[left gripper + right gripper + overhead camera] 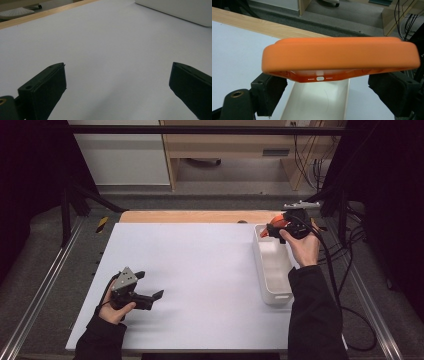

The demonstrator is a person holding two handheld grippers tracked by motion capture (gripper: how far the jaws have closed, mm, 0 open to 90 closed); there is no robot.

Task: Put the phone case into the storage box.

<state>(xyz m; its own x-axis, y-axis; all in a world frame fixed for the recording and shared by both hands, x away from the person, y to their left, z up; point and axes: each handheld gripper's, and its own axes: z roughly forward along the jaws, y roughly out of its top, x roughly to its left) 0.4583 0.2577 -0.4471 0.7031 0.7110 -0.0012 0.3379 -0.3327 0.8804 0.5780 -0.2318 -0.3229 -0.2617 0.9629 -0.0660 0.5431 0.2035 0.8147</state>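
Note:
My right gripper (272,227) is shut on an orange phone case (275,224), held in the air above the far end of a white bin (272,270). In the right gripper view the orange phone case (342,57) lies crosswise between the two black jaws, its port cut-outs facing the camera, with the bin (319,102) below it. My left gripper (151,284) rests low over the white table top (200,270) at the near left. Its jaws stand wide open with nothing between them, as the left gripper view (117,67) also shows.
The bin stands lengthwise along the table's right edge. A wooden strip (195,216) borders the far edge of the table. Black cables (345,285) trail off the right side. Metal rails (40,290) run along both sides of the table.

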